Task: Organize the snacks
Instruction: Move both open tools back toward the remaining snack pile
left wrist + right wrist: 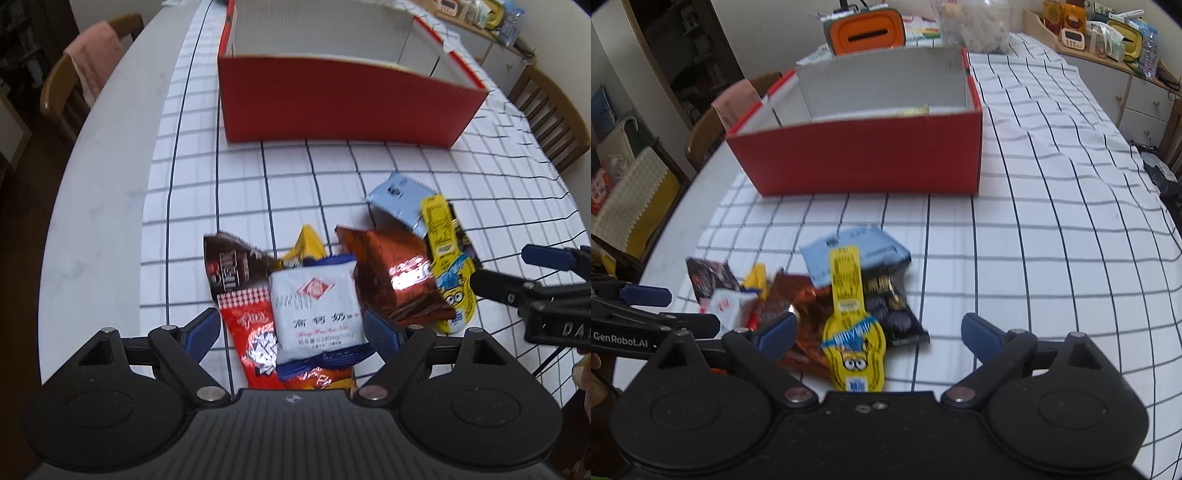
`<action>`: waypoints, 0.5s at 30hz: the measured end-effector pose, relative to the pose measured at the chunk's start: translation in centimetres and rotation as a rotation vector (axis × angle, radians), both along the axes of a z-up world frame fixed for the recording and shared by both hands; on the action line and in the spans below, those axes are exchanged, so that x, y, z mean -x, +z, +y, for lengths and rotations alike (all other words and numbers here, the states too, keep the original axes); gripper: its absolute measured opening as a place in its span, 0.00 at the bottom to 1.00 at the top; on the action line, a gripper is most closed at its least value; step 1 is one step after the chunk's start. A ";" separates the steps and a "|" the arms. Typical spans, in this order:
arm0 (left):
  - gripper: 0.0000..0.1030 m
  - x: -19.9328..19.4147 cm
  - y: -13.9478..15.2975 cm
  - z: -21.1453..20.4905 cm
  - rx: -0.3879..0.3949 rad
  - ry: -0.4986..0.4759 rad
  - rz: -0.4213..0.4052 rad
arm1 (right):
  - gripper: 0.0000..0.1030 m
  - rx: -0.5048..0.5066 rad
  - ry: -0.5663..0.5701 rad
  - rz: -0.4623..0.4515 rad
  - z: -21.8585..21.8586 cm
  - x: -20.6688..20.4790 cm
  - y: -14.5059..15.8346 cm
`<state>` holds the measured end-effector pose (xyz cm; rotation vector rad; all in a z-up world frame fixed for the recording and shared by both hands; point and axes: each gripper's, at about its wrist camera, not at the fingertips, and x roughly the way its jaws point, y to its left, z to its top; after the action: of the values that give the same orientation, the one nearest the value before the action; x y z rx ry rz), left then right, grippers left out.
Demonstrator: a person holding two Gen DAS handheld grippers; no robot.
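Observation:
A heap of snack packets lies on the checked cloth in front of a red box (pixel 332 107) (pixel 857 162) with a white, divided inside. My left gripper (pixel 291 328) hangs open over a white packet with blue ends (pixel 317 310), with a red packet (pixel 247 332) beside it; the pads do not press on either. A copper foil packet (pixel 395 277) and a light blue packet (pixel 399 195) lie to the right. My right gripper (pixel 879 332) is open above a yellow cartoon packet (pixel 853 332), which rests on a dark packet (pixel 890 310).
The cloth leaves bare white table (pixel 110 206) along the left edge. Wooden chairs (pixel 74 74) (pixel 554 118) stand on both sides. An orange container (pixel 866 31) and a clear bag sit behind the box. A sideboard (pixel 1108 74) with clutter is at the far right.

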<state>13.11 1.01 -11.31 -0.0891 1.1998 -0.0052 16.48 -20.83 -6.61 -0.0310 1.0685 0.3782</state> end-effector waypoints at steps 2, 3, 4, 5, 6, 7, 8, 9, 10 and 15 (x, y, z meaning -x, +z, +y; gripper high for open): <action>0.83 0.0 -0.3 0.1 0.002 0.015 0.009 | 0.87 0.028 0.007 0.004 0.3 0.4 -0.8; 0.83 0.0 -0.4 0.1 0.007 0.019 0.011 | 0.86 0.042 0.008 0.006 0.4 0.5 -1.2; 0.83 0.0 -0.5 0.1 0.008 0.021 0.012 | 0.84 0.054 0.010 0.009 0.6 0.8 -1.6; 0.83 0.0 -0.5 0.1 0.007 0.024 0.012 | 0.83 0.062 0.014 0.010 0.7 1.0 -1.9; 0.83 0.0 -0.6 0.0 0.008 0.026 0.012 | 0.83 0.070 0.021 0.011 0.8 1.2 -2.2; 0.83 -0.1 -0.6 0.0 0.009 0.028 0.012 | 0.83 0.080 0.033 0.009 1.1 1.6 -2.5; 0.83 -0.1 -0.6 0.0 0.009 0.029 0.013 | 0.82 0.091 0.050 0.008 1.3 1.9 -2.8; 0.83 -0.2 -0.6 0.0 0.008 0.031 0.015 | 0.82 0.104 0.071 0.006 1.6 2.3 -3.1; 0.83 -0.3 -0.6 0.0 0.008 0.032 0.017 | 0.82 0.124 0.095 0.004 2.0 2.6 -3.4; 0.83 -0.8 -0.9 -0.2 0.005 0.038 0.032 | 0.76 0.220 0.197 -0.048 3.8 4.0 -4.6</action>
<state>13.94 0.76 -12.25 -0.1168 1.2305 0.0260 12.47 -17.05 -11.23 -0.3421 1.0592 0.4336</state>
